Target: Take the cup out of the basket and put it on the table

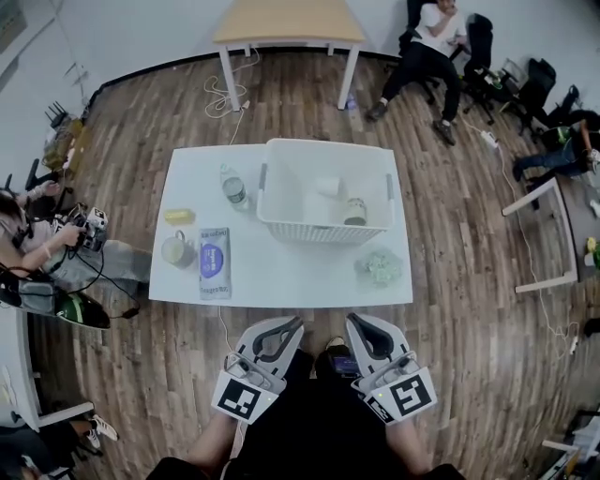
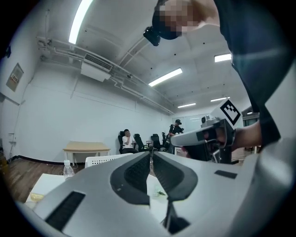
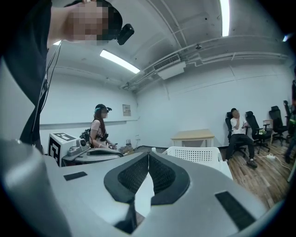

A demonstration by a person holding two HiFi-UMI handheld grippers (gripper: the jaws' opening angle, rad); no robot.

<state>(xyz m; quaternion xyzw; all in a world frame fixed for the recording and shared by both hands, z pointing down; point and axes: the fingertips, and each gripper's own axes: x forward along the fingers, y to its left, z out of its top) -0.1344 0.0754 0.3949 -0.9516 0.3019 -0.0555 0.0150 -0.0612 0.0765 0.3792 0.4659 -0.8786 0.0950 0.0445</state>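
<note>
The white slatted basket (image 1: 281, 220) stands on the white table (image 1: 281, 281), right of its middle. Inside it, near the front right wall, a small pale cup (image 1: 354, 212) stands upright, and a white roll-like object (image 1: 328, 186) lies behind it. My left gripper (image 1: 298, 322) and right gripper (image 1: 351, 320) hover side by side just short of the table's near edge, both shut and empty, well apart from the basket. In the left gripper view the jaws (image 2: 151, 152) meet, with the basket's rim (image 2: 99, 160) beyond. In the right gripper view the jaws (image 3: 148, 153) meet before the basket (image 3: 194, 153).
Left of the basket stand a water bottle (image 1: 234, 187), a yellow object (image 1: 179, 217), a pale mug (image 1: 176, 249) and a blue packet (image 1: 215, 262). A green crumpled thing (image 1: 380, 266) lies front right. People sit around, and a wooden table (image 1: 287, 23) stands behind.
</note>
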